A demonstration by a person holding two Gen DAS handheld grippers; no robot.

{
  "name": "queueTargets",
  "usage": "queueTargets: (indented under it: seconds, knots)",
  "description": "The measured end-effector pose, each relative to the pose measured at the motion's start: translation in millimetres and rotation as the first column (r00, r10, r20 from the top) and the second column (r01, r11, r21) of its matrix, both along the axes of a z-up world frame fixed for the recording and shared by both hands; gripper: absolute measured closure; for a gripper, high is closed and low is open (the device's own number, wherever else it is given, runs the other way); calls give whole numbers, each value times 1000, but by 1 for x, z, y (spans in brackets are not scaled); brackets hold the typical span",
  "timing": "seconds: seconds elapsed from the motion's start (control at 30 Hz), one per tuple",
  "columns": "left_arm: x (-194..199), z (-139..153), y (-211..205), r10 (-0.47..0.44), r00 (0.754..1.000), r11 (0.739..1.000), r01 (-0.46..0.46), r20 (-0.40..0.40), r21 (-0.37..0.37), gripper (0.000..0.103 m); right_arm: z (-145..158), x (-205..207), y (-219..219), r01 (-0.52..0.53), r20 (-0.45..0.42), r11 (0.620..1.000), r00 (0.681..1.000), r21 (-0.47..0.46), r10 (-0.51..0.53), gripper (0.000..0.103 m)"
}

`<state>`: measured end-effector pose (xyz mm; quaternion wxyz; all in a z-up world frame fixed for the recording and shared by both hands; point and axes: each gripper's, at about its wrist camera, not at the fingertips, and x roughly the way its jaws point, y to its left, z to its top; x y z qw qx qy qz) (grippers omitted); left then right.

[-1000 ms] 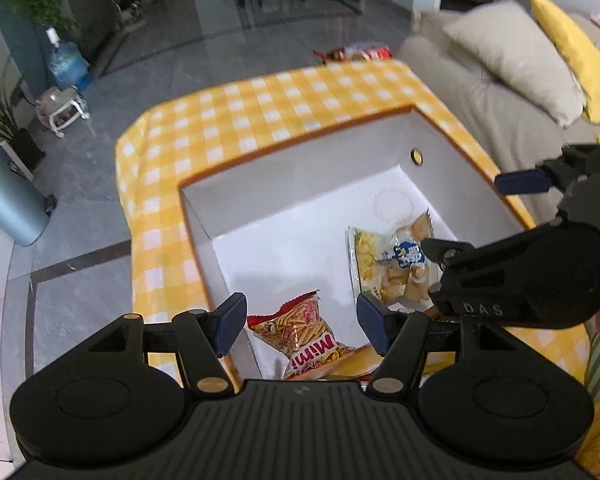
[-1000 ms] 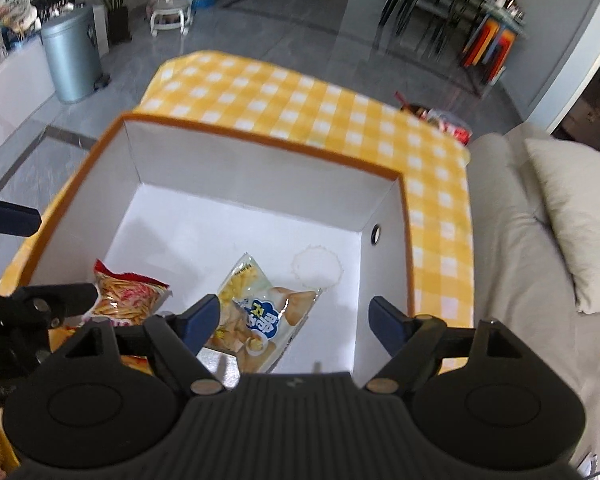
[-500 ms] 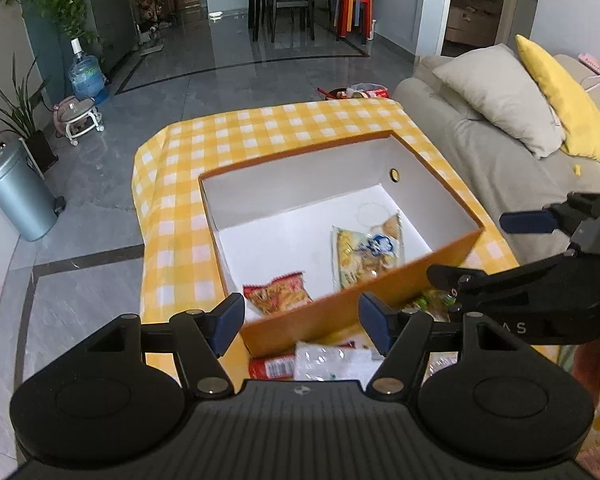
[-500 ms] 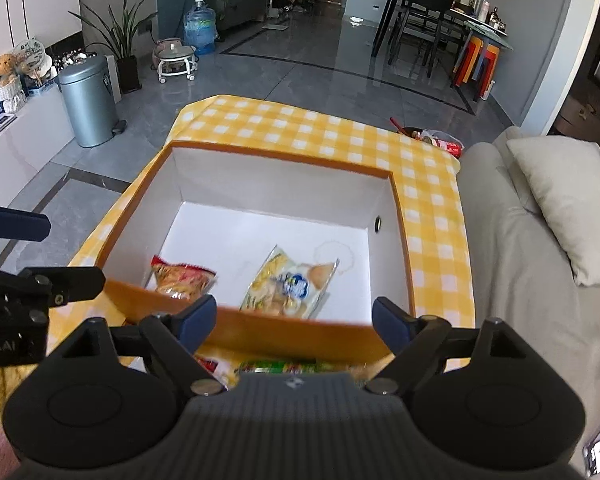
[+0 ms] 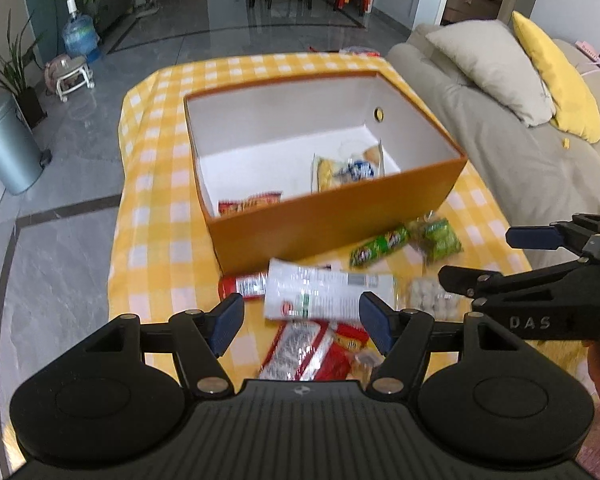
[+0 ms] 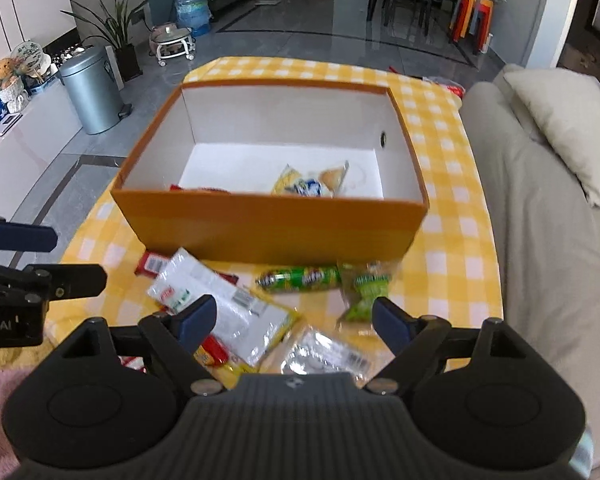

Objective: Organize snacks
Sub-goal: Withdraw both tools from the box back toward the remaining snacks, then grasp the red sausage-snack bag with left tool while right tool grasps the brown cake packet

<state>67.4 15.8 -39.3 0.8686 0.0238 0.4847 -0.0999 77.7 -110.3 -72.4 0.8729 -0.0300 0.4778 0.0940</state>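
Snacks in two groups. Orange box (image 5: 332, 224), open-topped with white interior, sits mid-tabletop on the yellow checked tablecloth (image 5: 156, 216). Inside it: a yellow-and-blue chip bag (image 5: 346, 170) toward the right, and a red snack bag (image 5: 250, 203) against the near wall, mostly hidden by that wall in the right wrist view.

Loose items lie on the tabletop just near of the box. White foil packet (image 5: 320, 294) lies flat, overlapping a red-and-white tube (image 5: 242, 286) that rests close to the box's near-left corner. Green candy roll (image 6: 300, 279) lies lengthwise along the near wall, apart from it; green crinkled bag (image 6: 364, 294) just to its right, the two nearly touching. Clear bag of pale round pieces (image 5: 432, 300) sits nearer, right of the white packet. More red and silver wrappers (image 5: 312, 354) lie nearest, partly hidden by the gripper bodies.

Left gripper (image 5: 302, 322): jaws wide apart, nothing between them, held above the near pile over the white foil packet. Right gripper (image 6: 292, 322): jaws likewise spread wide, holding nothing, above the near wrappers, to the right of the left gripper.

Motion blur on the near items; labels unreadable.
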Motion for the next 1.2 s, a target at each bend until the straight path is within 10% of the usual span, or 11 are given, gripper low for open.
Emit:
queueTargets:
  seconds: [1.2]
  knots:
    - [17,-71,2,-131,957,988,149,-257,52,25,-108,11,36,-72,-347,977,927,202,140,64]
